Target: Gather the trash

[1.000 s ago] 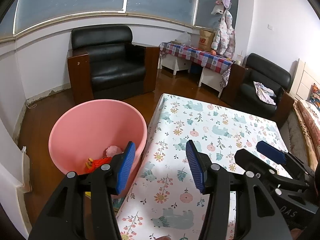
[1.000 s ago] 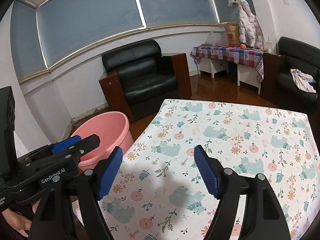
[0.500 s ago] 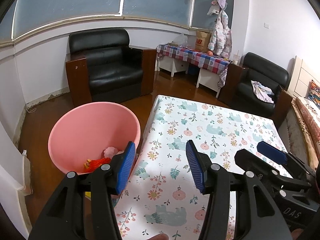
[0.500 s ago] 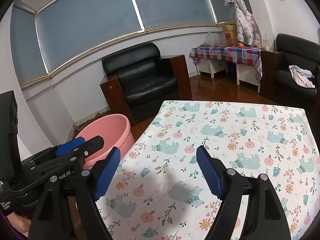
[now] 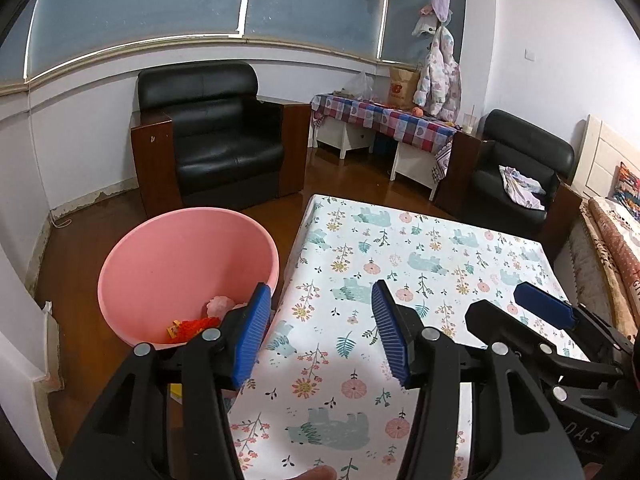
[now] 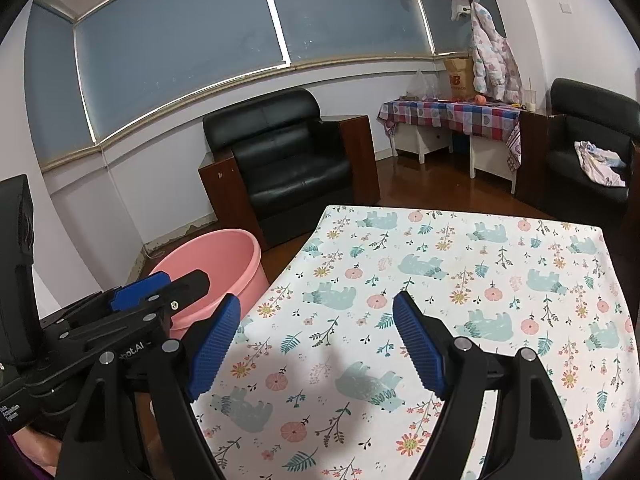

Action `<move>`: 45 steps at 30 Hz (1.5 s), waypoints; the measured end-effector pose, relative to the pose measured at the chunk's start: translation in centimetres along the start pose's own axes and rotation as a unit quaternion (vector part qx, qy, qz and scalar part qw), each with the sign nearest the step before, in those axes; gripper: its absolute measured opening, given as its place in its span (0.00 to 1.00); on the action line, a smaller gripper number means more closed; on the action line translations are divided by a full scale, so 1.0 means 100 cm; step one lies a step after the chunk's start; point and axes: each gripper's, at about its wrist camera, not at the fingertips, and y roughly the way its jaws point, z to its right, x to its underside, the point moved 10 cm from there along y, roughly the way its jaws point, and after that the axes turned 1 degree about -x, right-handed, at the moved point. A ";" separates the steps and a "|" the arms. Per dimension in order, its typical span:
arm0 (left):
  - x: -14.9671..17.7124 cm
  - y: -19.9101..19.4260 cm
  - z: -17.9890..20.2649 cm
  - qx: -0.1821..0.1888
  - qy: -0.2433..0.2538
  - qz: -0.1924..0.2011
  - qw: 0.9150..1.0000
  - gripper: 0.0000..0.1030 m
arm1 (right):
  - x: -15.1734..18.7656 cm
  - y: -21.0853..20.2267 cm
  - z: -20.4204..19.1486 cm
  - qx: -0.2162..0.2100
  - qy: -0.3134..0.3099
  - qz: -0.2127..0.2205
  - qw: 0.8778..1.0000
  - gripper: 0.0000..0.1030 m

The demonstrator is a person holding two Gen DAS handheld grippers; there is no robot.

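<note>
A table (image 6: pixel 500 264) covered with a white cloth printed with bears and flowers filled the lower right of both wrist views, its surface bare of loose items. A black leather armchair (image 5: pixel 224 136) with brown wooden side panels stood against the far wall beneath the blinds. A pink plastic tub (image 5: pixel 160 260) sat on the wooden floor just beside the table's left edge. The left gripper (image 5: pixel 318 328) hovered over the gap between tub and table, its blue-padded jaws spread wide with nothing between them; its left finger overlapped the tub's near rim in the view. The right gripper (image 6: pixel 316 340) hung above the tablecloth, jaws likewise spread wide and empty, casting a soft shadow on the cloth. Each gripper appeared in the other's view, side by side. The collected trash lay at the bottom of the tub: a crumpled red-orange wrapper (image 5: pixel 192 326) beside a pale pink wad (image 5: pixel 220 304), both partly hidden behind the left gripper's finger. A fingertip (image 5: pixel 316 472) showed at the lower edge of the left view.
</note>
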 end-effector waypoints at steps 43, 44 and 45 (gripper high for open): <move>0.000 0.001 -0.021 -0.015 -0.015 0.009 1.000 0.51 | 0.008 0.008 -0.004 0.009 -0.018 -0.009 1.000 0.75; 0.000 0.001 -0.022 -0.015 -0.016 0.008 1.000 0.51 | 0.008 0.009 -0.004 0.009 -0.018 -0.010 1.000 0.75; 0.000 0.001 -0.022 -0.016 -0.016 0.008 1.000 0.51 | 0.009 0.010 -0.003 0.009 -0.019 -0.011 1.000 0.75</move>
